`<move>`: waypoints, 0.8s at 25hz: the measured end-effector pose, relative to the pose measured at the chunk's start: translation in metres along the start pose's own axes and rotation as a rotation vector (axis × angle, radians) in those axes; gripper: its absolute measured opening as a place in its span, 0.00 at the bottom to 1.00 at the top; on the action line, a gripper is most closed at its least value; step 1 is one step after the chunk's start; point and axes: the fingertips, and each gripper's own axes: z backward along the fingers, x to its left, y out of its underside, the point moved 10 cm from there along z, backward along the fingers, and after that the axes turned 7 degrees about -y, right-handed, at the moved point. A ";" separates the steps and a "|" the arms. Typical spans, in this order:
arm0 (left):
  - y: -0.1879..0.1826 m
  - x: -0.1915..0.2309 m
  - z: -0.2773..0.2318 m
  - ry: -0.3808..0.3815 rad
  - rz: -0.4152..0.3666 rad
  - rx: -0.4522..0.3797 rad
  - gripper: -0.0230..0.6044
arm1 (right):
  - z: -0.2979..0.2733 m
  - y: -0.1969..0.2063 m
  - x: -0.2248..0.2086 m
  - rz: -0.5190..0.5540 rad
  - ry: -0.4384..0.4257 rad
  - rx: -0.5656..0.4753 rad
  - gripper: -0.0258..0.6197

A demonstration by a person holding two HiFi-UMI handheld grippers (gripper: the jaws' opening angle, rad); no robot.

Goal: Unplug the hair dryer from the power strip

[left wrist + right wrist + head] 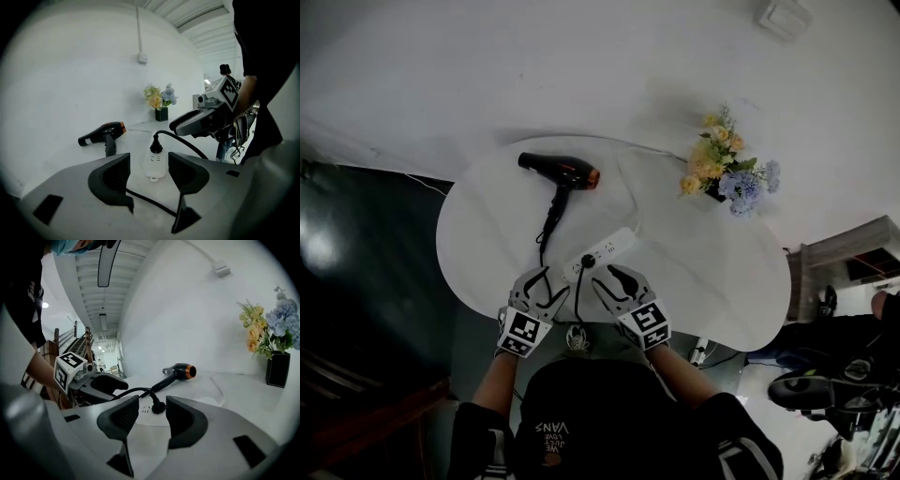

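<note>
On the round white counter point(487, 234), listed left to right from the head view. Left hand-held gripper point(538, 277), grey with black pads and a marker cube: at the near edge, jaws wide apart and empty; in its own view the near end of the strip shows beyond the gap, untouched, and the cord runs across the counter under the jaws. Black hair dryer with an orange ring at its nozzle point(560, 172): lying on its side toward the far left of the counter, handle pointing at the near edge, well apart from both grippers. Black cord point(576, 305): drops from the plug over the near edge between the two grippers. Black round plug point(587, 262): seated in the near end of the strip. White oblong power strip point(602, 254): flat, slanting away to the right. Right hand-held gripper point(614, 277), same make: just right of the plug, jaws apart and gripping nothing; its own view shows the plug beyond the gap, clear of both pads. Yellow and blue flowers in a dark square vase point(727, 167): far right, apart from everything else.
</note>
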 end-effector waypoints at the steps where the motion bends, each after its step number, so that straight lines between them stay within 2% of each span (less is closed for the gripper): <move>1: 0.001 0.000 -0.005 0.015 -0.012 0.009 0.44 | -0.004 0.000 -0.001 0.006 0.000 0.004 0.32; 7: 0.000 -0.001 -0.028 0.089 -0.043 0.049 0.50 | -0.028 -0.001 -0.007 0.056 -0.015 0.051 0.32; 20: 0.011 -0.001 -0.062 0.175 -0.100 0.115 0.50 | -0.055 0.004 -0.022 0.089 -0.064 0.112 0.32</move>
